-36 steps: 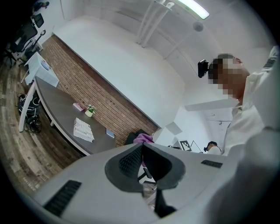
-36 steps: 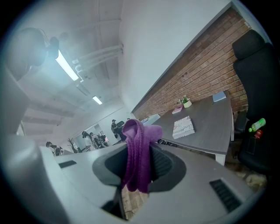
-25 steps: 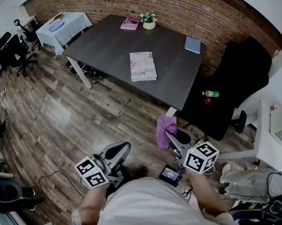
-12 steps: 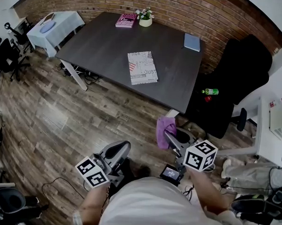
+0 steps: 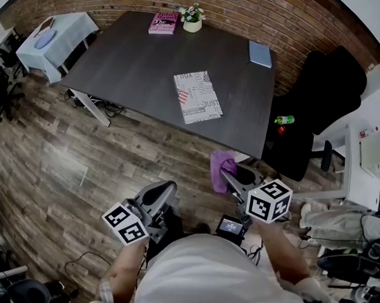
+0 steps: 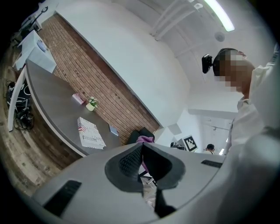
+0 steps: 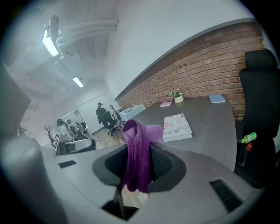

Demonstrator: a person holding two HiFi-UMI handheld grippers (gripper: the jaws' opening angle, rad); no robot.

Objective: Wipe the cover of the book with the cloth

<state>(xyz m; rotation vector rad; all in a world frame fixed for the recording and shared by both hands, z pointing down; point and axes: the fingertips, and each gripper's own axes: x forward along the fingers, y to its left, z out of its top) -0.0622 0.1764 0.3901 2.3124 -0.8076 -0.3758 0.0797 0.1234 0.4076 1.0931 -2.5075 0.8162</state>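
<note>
A book [image 5: 197, 96] with a white printed cover lies flat near the front edge of the dark table [image 5: 150, 64]; it also shows as the book [image 7: 177, 127] and the book [image 6: 90, 134] in the gripper views. My right gripper [image 5: 225, 175] hangs over the floor short of the table, shut on a purple cloth [image 5: 221, 168] that droops from between its jaws, the cloth [image 7: 136, 153]. My left gripper [image 5: 159, 200] is lower left, over the floor, jaws shut and empty [image 6: 141, 164].
On the table's far edge sit a pink book [image 5: 163, 23], a small flower pot [image 5: 192, 19] and a blue notebook [image 5: 259, 54]. A black office chair [image 5: 317, 115] with a green bottle [image 5: 285, 120] stands right of the table. A small covered table [image 5: 47, 41] is far left.
Both grippers and the view have moved toward the table; the book and table edge sit closer and more centred. The cloth stays in the right gripper; the left stays shut.
</note>
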